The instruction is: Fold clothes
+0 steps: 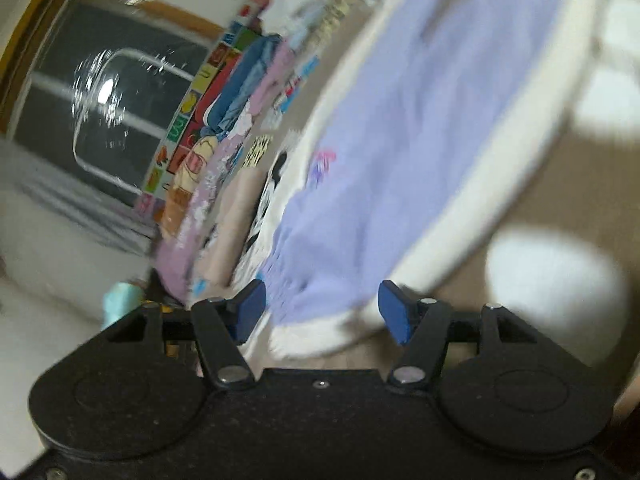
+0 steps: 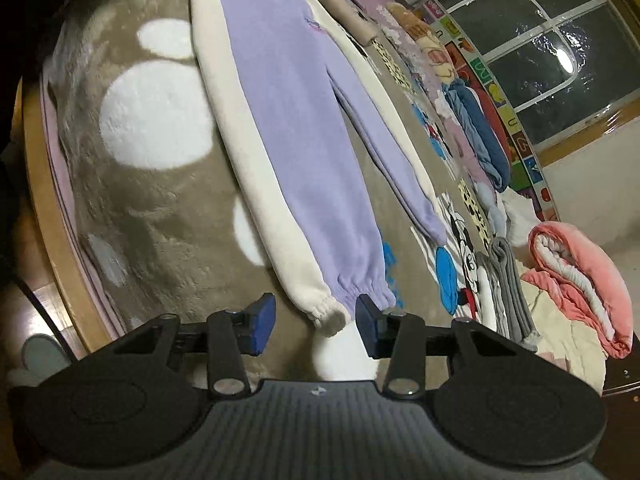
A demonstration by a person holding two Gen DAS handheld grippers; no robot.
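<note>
Right gripper nearest in its own view, blue pads apart, nothing pinched between them; elastic cuffs of the lilac-and-cream trousers just ahead of the gap, the cream cuff closest, not touched by either pad. Trousers spread flat and lengthwise on the taupe fleece blanket with its big white spots, legs side by side, waist end far up the frame, a small pink-and-purple emblem near the hip. Wooden edge curving round the blanket's left side.

To the right of the cuffs, a cartoon-mouse print fabric and a folded grey garment; beyond these, a rolled pink blanket. Further along the far side, a row of heaped clothes: blue, mauve, peach. Behind the row, a strip of coloured letter tiles, then a dark window with a bright glare.

Left gripper in its own blurred view, pads likewise parted and gripping nothing; a gathered lilac cuff and cream hem lying in front of the gap, contact impossible to judge through the blur. Same trousers stretching away diagonally toward the upper right, same heaped clothes and window at left.
</note>
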